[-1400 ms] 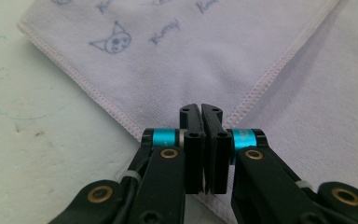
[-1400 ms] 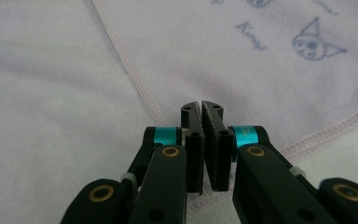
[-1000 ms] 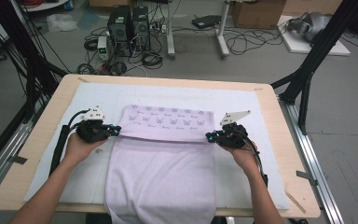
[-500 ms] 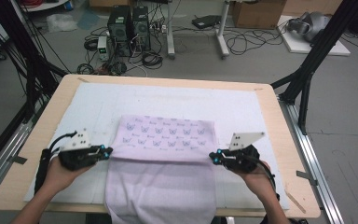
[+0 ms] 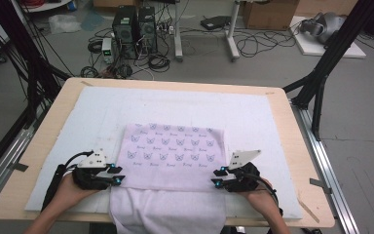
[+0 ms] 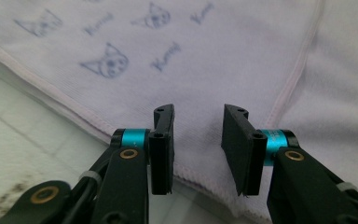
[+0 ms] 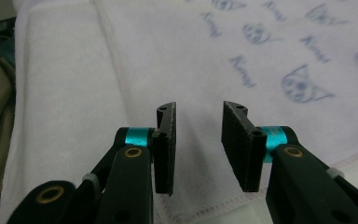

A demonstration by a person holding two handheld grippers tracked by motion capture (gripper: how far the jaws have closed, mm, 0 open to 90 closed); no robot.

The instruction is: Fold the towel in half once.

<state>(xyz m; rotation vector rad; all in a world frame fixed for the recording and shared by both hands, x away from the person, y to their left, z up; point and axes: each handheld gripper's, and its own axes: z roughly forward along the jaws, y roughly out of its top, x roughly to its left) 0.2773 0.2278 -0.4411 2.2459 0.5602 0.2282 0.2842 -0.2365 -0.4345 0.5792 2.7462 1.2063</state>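
One lilac towel [image 5: 173,156], cat print, folded, hem seemingly pink

Open mat on three sides of the cloth; grippers crowded at the lower edge

Bare white mat [image 5: 78,126] is left free at the left, right and top of the folded towel [image 5: 173,156], so passage there is unhindered. The lower left is taken by the left gripper [image 5: 119,174], the lower right by the right gripper [image 5: 215,177], both set at the towel's corners. In both gripper views a gap is seen between the jaws, just opened, with cloth under it and none pinched.
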